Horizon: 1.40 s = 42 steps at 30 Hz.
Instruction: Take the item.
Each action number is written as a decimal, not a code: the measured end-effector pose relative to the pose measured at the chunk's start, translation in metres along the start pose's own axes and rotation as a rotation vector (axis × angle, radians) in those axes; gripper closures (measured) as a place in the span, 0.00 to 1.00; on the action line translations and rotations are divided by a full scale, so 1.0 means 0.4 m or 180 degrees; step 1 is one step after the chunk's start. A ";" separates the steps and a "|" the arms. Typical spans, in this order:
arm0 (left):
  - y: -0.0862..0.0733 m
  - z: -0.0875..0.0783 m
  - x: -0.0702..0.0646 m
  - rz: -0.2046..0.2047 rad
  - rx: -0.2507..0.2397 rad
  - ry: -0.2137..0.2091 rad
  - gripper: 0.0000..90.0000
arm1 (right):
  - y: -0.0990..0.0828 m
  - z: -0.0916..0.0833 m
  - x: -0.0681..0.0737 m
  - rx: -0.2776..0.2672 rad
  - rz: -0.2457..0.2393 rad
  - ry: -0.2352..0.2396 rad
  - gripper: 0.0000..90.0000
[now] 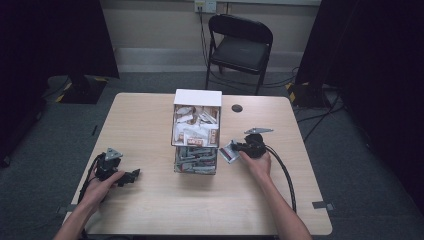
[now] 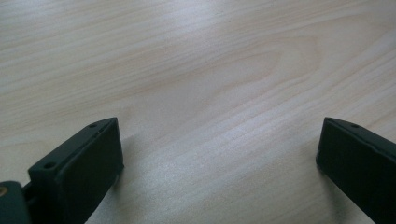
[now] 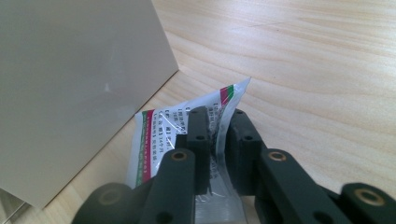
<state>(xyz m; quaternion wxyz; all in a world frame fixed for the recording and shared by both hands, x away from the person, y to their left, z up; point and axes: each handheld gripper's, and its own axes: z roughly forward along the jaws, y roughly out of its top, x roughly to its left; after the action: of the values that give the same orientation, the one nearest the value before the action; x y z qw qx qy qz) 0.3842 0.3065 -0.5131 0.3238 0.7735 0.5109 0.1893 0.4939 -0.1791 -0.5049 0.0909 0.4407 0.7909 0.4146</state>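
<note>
The right gripper point(image 1: 236, 150) sat just right of the clear box point(image 1: 196, 161), at about 3 o'clock from it on the wooden table point(image 1: 150, 125). Its 2 jaws were nearly together and clamped on a clear plastic sachet point(image 1: 230, 151) with red and green stripes along its edges and small printed text. In the right gripper view the sachet point(image 3: 159, 140) was pinched in the narrow gap between the jaws of the right gripper point(image 3: 218, 126); its printed end stuck out past the tips and its lower part ran back between the linkages. The film looked crumpled where the pads pressed it. The sachet's left edge lay close to the pale wall of the box point(image 3: 70, 84); whether it touched that wall I could not tell.

The left gripper point(image 1: 131, 175) rested low over the table at about 8 o'clock from the box, well apart from it, held in the person's left hand point(image 1: 102, 187). In the left gripper view, the left gripper point(image 2: 219, 140) had its 2 jaws spread wide apart, with bare wood grain of the table point(image 2: 210, 70) between them.

The box stood near the middle of the table. Its white upper compartment point(image 1: 196, 125) was packed with white and brown sachets, and a lower clear part held greyish ones. A small dark round object point(image 1: 237, 108) lay at about 1 o'clock from the box. A black folding chair point(image 1: 240, 47) stood beyond the table's far edge at 12 o'clock.
</note>
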 end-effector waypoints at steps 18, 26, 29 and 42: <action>0.000 0.000 0.000 0.0000 0.0000 0.0000 0.00 | 0.004 0.005 -0.013 -0.0014 0.0093 -0.0233 0.65; 0.000 0.000 0.000 0.0000 0.0000 -0.0001 0.00 | 0.006 0.004 -0.017 -0.0074 0.0128 -0.0251 0.54; 0.000 0.000 0.000 -0.0001 0.0000 -0.0001 0.00 | 0.010 0.001 -0.016 -0.0098 0.0104 -0.0277 0.49; 0.000 0.000 0.000 -0.0002 0.0002 -0.0002 0.00 | 0.021 -0.025 -0.020 -0.0125 0.0251 -0.0172 0.20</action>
<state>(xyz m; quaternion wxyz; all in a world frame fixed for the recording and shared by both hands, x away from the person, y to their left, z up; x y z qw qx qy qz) 0.3842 0.3065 -0.5131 0.3238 0.7736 0.5110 0.1888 0.4990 -0.1886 -0.4940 0.1045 0.4807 0.7619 0.4212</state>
